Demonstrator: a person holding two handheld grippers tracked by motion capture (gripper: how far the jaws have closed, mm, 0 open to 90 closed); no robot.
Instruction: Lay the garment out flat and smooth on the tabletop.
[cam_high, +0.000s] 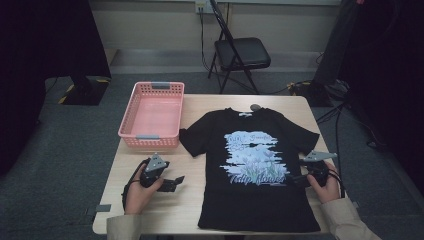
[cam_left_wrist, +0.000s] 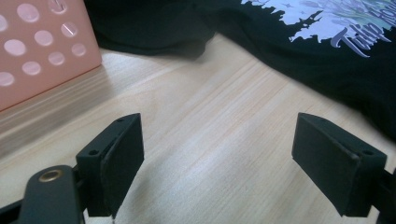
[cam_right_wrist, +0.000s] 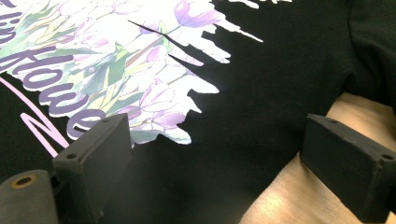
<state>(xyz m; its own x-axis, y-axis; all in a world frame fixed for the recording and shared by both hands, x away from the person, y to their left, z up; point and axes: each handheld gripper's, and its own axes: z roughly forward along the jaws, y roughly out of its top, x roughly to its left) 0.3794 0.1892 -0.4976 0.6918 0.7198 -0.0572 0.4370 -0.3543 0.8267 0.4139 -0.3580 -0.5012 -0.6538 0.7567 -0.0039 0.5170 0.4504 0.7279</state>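
Basket (cam_high: 152, 116) first: pink, perforated, sitting at the far left of the counter (cam_high: 190, 200) with nothing in it. Just right of it a black T-shirt (cam_high: 257, 200) lies flat and print-up (tulips and lettering), collar toward the far edge, hem toward the person, long axis running near to far. Left hand-held gripper (cam_high: 172, 184) hovers over bare wood beside the shirt, jaws spread wide; right hand-held gripper (cam_high: 300, 179) sits at the shirt's right edge, jaws also apart.
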